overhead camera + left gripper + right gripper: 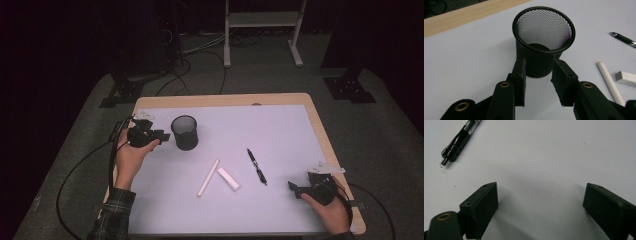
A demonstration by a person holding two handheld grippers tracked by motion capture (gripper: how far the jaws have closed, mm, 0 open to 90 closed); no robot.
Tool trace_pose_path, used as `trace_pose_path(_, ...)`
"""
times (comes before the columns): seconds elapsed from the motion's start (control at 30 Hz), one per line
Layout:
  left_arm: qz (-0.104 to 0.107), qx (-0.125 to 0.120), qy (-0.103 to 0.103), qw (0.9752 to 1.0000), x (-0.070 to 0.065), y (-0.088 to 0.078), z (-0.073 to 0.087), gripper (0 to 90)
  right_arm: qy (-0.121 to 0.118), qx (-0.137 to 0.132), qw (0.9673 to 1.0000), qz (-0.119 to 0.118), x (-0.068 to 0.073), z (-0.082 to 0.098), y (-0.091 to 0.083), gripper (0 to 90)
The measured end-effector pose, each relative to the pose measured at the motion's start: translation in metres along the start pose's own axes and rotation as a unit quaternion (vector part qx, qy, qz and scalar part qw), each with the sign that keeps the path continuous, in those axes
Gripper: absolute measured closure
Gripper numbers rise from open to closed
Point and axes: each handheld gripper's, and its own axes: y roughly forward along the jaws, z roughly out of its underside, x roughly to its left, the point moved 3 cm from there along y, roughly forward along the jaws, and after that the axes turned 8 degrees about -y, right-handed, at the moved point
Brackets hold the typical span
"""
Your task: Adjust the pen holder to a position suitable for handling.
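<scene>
A black mesh cup (184, 132) stands upright at the left of the white mat (280, 130). My left gripper (165, 135) sits just to its left, pointing at it. In the left gripper view the cup (541, 50) is straight ahead, and my left gripper (539, 62) has its jaws narrowly apart, tips at the cup's lower wall. The cup is wider than the gap. My right gripper (294, 189) rests near the front right corner; in its own view my right gripper (541, 192) is wide open over bare mat.
A black pen (256, 166) lies mid-mat, its tip end (461, 138) up and left of the right jaws. A white stick (208, 177) and a white eraser block (228, 179) lie left of the pen. Wooden table edge (327, 150) borders the mat.
</scene>
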Motion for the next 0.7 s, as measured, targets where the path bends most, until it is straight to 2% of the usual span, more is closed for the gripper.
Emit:
trace_pose_path(0.43, -0.004, 0.004, -0.003, 1.0, 0.001, 0.011, -0.023, 62.5, 0.0, 0.0, 1.0, 0.0, 0.0, 0.0, 0.0, 11.6)
trace_pose_path(0.7, -0.02, 0.008, -0.001, 0.9998, 0.005, 0.024, -0.033, 61.7, 0.0, 0.0, 1.0, 0.0, 0.0, 0.0, 0.0, 11.6)
